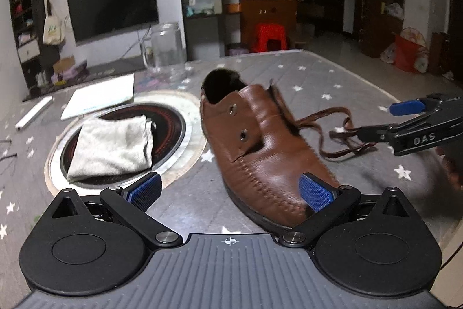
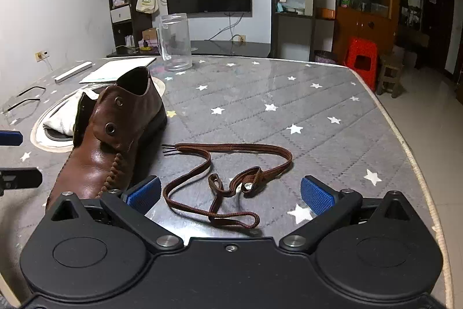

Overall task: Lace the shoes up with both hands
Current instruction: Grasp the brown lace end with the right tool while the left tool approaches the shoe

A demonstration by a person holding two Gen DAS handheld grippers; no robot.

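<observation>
A: Shoe? Lace?
B: Brown shoe (image 2: 115, 135) on tabletop (image 2: 318, 112), eyelets bare. Lace (image 2: 231, 181) lies loose just right of it.
A: Grippers?
B: Left gripper (image 1: 230, 191) spread wide, toe between fingers. Right gripper (image 2: 230, 191) spread wide over lace, holding nothing.

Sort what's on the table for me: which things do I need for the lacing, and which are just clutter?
For the job:
brown shoe, eyelets empty
brown lace, loose on the table beside it

Just lying about:
glass jar
folded grey cloth
white pad
white stick
</observation>
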